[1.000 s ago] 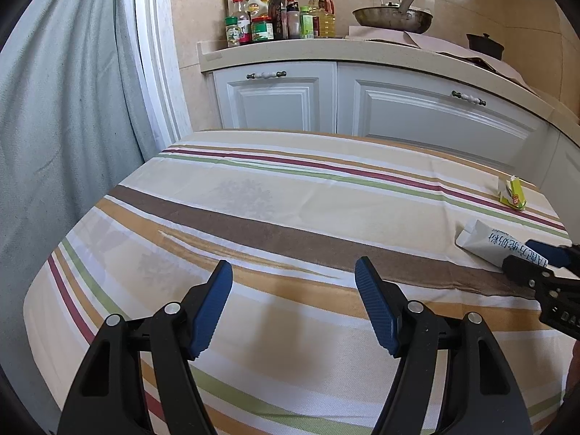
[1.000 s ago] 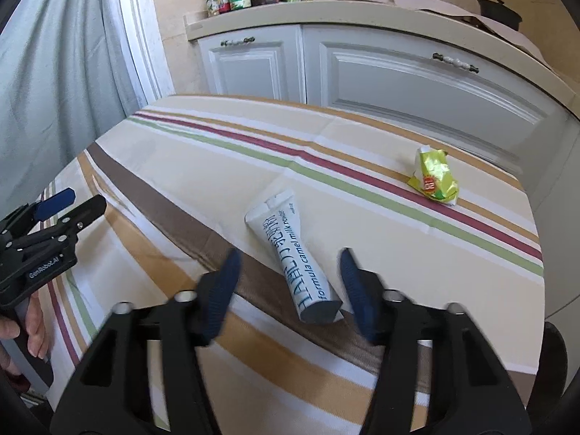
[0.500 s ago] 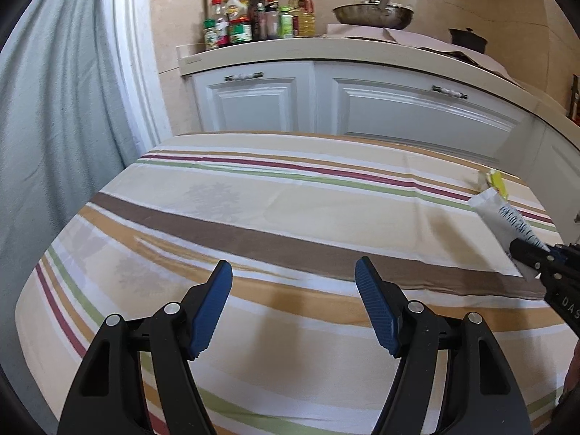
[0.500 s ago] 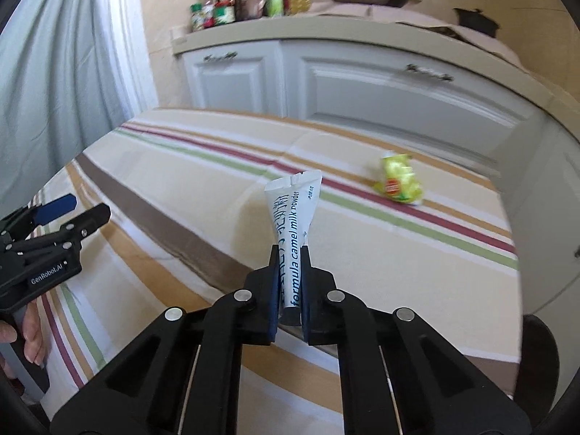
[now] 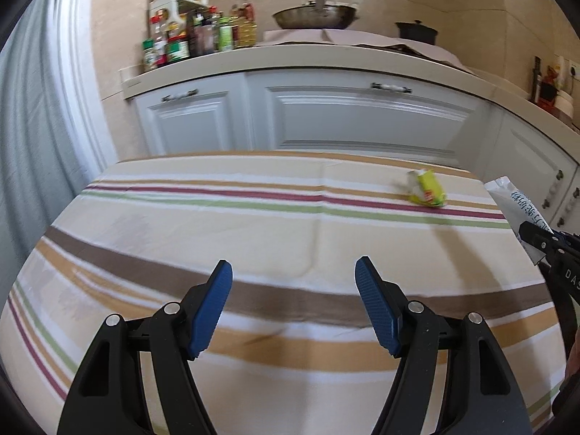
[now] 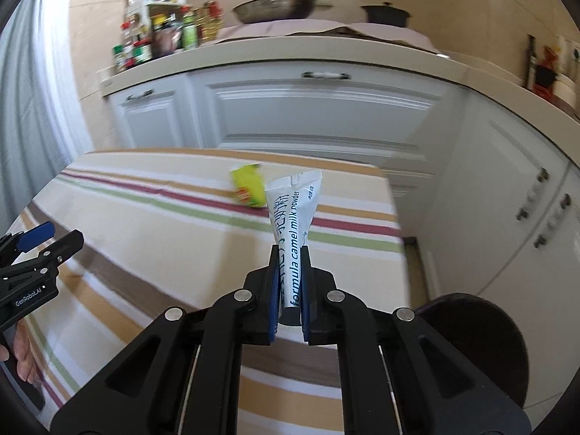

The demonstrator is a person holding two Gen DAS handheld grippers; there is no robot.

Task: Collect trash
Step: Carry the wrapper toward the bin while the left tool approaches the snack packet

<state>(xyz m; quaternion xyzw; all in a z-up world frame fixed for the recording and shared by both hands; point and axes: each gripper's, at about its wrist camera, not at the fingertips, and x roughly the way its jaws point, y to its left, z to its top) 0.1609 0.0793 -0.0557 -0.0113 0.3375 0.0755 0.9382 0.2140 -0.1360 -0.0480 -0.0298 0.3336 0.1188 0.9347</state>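
White plastic, a milk powder sachet is pinched between the right gripper pads and held up off the striped tablecloth. Its lower end is hidden between the pads. Blurred by motion, a crumpled yellow wrapper lies near the table's far edge. Spread wide, the left gripper grasps nothing.

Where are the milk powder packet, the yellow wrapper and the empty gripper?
milk powder packet [image 6: 294,224]: right wrist view, printed middle.
yellow wrapper [image 5: 427,192]: left wrist view, its crumpled body.
left gripper [image 5: 293,306]: left wrist view, gap between open fingertips.
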